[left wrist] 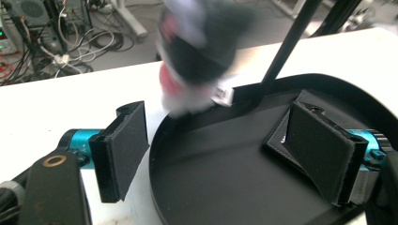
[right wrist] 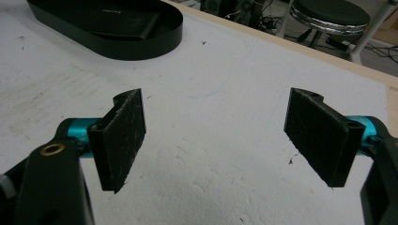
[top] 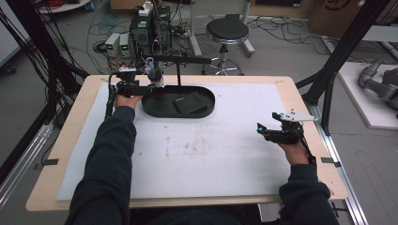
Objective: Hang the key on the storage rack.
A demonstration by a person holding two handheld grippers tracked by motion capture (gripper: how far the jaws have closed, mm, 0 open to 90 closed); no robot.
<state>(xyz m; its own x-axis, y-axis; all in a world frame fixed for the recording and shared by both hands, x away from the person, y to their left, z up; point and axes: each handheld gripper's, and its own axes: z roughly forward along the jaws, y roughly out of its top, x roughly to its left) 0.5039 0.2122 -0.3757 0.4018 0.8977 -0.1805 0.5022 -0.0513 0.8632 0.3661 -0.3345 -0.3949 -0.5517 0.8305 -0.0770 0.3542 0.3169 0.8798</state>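
Two grippers were seen: the left gripper [left wrist: 220, 154], fingers spread, was held at the black tray's [top: 155, 110] left end below a small hanging plush toy [left wrist: 197, 51]; the right gripper [right wrist: 220, 140], fingers spread, was held empty over the desk [top: 211, 154].

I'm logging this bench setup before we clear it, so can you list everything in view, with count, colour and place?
Table: one, light wood, centre of the high view.
Foam mat: one, white, covering most of the table.
Tray: one, black, oval, at the far left of the mat.
Wallet: one, black, flat in the tray.
Stand: one, black post with a cross arm, rising from the tray.
Small toy: one, grey, white and pink, blurred, at the tray's left end under the arm.
Stool: one, black seat, on the floor beyond the table.
Electronics boxes: several, dark and pale, on the floor among cables.
Left claw: one, black, open, by the toy.
Right claw: one, black, open, over the mat's right side.
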